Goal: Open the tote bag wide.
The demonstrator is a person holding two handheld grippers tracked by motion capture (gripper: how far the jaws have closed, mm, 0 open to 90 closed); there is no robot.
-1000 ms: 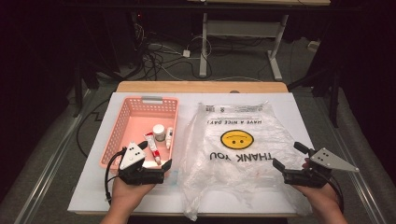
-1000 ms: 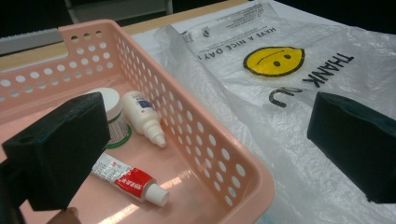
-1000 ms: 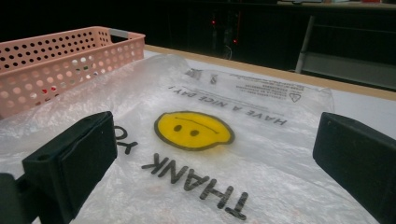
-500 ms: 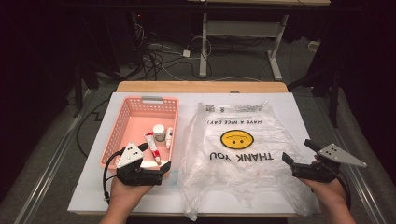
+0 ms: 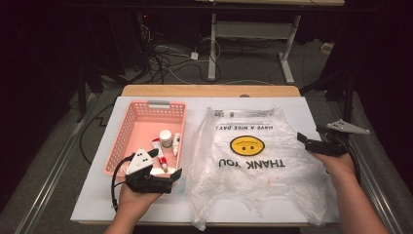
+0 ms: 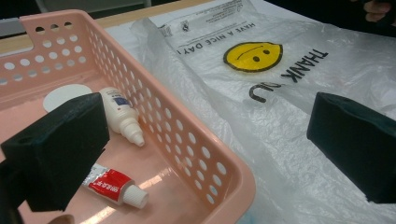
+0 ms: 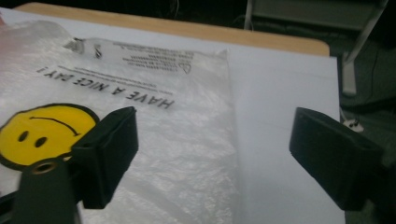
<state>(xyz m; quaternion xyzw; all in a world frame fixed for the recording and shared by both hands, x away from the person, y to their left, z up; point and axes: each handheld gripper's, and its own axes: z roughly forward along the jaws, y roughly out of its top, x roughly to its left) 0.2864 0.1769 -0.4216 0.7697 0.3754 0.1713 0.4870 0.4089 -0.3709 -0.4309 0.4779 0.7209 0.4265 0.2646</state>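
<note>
My right gripper (image 5: 303, 140), jaws parted and just narrowing on nothing, nears the crinkly clear plastic smiley bag's (image 5: 253, 165) three-o'clock edge; left gripper (image 5: 165, 163) gapes idle; thin film may slip.

From the left gripper view, my near black finger (image 6: 56, 151) hides the red-and-white tube's (image 6: 114, 186) tail, lower left of frame.

Printed words on the plastic bag, and little else legible.
The plastic bag (image 5: 248, 161) carries "THANK YOU" in bold black letters, a yellow smiley face (image 5: 246, 145) above it, and "HAVE A NICE DAY!" beyond that, all upside down from the high view. Small print near the bag's far edge is too fine to read, as is the red tube's (image 6: 114, 185) label.
</note>
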